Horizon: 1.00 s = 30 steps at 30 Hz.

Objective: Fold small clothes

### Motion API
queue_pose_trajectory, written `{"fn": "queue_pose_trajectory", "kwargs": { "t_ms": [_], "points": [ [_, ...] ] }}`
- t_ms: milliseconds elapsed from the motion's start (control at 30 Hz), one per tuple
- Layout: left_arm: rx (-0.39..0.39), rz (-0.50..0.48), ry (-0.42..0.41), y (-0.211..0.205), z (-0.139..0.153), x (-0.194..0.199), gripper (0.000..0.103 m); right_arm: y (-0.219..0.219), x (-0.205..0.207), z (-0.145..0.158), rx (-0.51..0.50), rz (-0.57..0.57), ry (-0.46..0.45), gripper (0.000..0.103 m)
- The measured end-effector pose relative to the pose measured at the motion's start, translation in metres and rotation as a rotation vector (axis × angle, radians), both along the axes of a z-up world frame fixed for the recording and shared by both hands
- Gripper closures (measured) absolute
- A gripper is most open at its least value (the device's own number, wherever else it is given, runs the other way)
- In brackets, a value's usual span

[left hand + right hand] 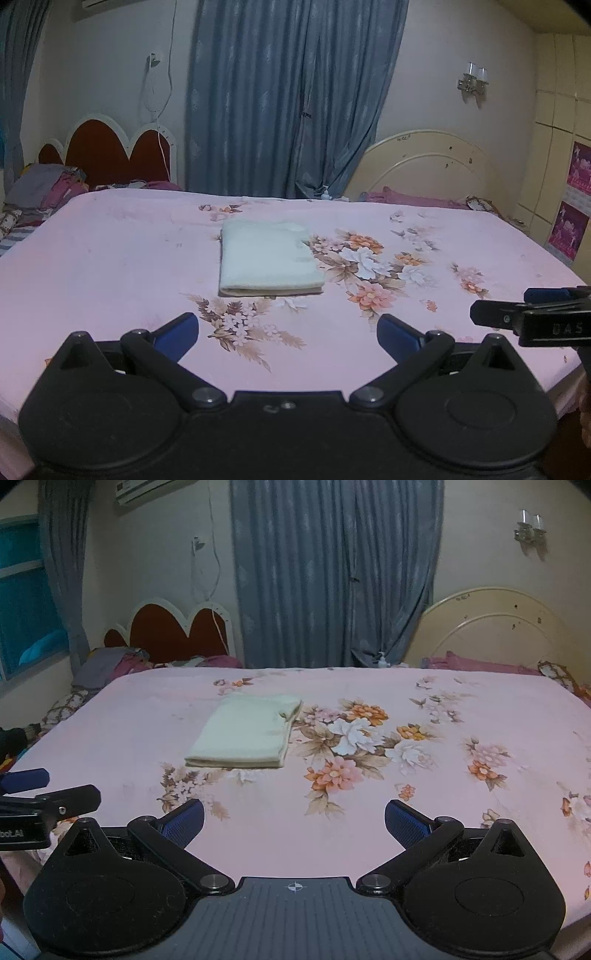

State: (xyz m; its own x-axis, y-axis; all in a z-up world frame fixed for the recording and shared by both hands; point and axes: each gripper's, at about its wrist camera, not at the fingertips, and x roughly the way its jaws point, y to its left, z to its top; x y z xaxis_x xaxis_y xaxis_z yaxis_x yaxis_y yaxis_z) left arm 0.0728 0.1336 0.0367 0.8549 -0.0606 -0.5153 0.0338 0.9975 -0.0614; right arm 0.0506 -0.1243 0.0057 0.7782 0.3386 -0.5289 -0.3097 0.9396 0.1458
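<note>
A small pale cream garment (267,260) lies folded into a neat rectangle on the pink floral bedsheet (110,258), near the middle. It also shows in the right wrist view (245,734). My left gripper (288,334) is open and empty, held above the near part of the bed, short of the garment. My right gripper (294,821) is open and empty, also short of the garment and to its right. The right gripper shows side-on at the right edge of the left wrist view (532,317). The left gripper shows at the left edge of the right wrist view (44,797).
The bed's far edge meets blue curtains (288,99). A red scalloped headboard (110,151) with piled clothes (51,188) stands at far left. A cream headboard (432,166) stands at far right. The bed's right edge (561,266) drops off beside a wall.
</note>
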Motion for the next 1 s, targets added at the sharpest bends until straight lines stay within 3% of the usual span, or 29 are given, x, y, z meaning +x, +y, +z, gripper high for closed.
{"fn": "queue_pose_trajectory", "kwargs": {
  "t_ms": [1000],
  "points": [
    [0.026, 0.001, -0.037, -0.006, 0.005, -0.011, 0.001, 0.002, -0.013, 0.01, -0.001, 0.007, -0.04, 0.0]
  ]
}}
